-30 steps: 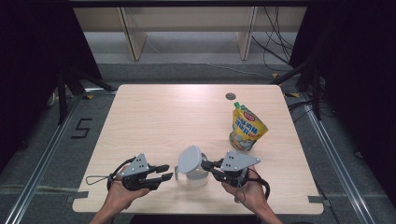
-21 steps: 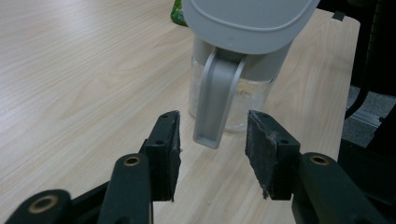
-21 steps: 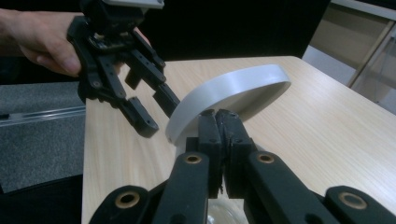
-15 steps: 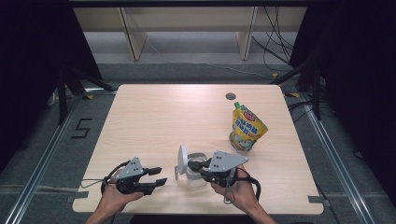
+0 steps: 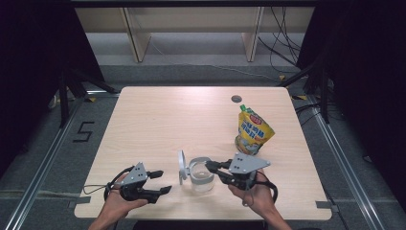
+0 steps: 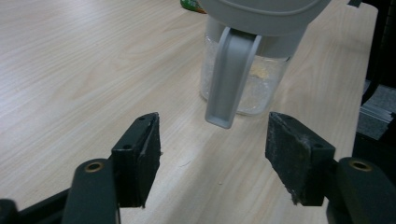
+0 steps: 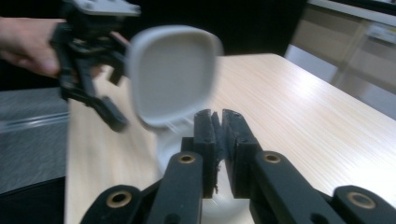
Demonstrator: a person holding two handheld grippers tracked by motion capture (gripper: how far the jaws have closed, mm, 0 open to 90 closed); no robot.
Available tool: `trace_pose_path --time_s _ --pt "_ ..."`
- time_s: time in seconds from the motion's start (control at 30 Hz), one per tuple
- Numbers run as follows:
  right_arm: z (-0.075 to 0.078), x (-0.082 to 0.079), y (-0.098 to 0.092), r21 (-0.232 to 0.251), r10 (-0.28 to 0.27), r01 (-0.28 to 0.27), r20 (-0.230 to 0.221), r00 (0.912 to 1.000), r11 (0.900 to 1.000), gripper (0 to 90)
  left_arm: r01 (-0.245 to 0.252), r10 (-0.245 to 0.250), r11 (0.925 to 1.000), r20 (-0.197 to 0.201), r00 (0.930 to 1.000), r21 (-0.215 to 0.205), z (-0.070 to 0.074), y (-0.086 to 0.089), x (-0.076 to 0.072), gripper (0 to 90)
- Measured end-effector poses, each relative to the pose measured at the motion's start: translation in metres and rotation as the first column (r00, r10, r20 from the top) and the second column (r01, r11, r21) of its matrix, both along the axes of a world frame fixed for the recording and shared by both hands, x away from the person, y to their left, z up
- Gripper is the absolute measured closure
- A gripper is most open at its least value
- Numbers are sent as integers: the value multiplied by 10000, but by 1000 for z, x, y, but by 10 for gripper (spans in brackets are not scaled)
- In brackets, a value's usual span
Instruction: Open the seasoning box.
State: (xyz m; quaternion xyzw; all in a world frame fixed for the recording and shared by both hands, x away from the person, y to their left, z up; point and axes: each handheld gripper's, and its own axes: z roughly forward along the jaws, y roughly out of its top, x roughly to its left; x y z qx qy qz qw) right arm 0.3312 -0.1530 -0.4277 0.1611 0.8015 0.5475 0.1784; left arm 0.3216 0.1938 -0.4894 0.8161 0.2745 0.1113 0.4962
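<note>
Two claws on one clear jar [image 5: 201,175] near the table's [image 5: 158,120] front edge: my right gripper [image 5: 214,167] pinched its rim, jaws nearly together, grey flip lid [image 5: 182,166] standing open. Left gripper [image 5: 160,182] had just spread, nothing between. Lid-opening step looked done; next probably fetching the yellow pouch [image 5: 253,130]

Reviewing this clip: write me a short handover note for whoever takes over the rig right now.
Left gripper: jaws open, just been opening, nothing between them, near the table's front edge.
Right gripper: jaws nearly together at the jar rim; whether they pinch it I cannot tell.
Jar: clear, upright, lid flipped open and standing on edge.
Pouch: upright behind the right gripper.
Done: lid open.
Left: probably filling from the pouch.
</note>
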Motion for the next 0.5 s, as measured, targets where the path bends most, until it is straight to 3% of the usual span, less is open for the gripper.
trace_pose_path --time_s 0.17,0.2,0.27,0.3,0.33,0.37,0.5 --pt "-9 7 -35 297 -778 783 -185 9968 9965 789 -252 253 9996 87 9996 -160 1 1 1 291" --pt "-9 7 -41 350 -1083 1093 -294 9937 9934 777 -218 218 9998 280 9994 3 1 2 2 281" --pt "-10 9 -52 337 -1357 1368 -335 9902 9900 761 -305 304 9995 248 9992 15 1 2 1 267" --pt "-11 11 -57 383 -1487 1489 -65 9889 9881 756 -310 308 9995 361 9989 47 1 2 1 267" --pt "-12 9 -62 363 -1585 1606 -561 9858 9863 750 -220 220 9998 409 9989 -14 1 3 2 265" --pt "-15 9 -66 407 -1834 1847 -335 9825 9820 742 -221 223 9997 474 9986 -33 1 3 2 263" --pt "-23 11 -83 168 -2246 2261 -643 9723 9740 719 -387 391 9992 405 9984 -92 2 5 1 256"
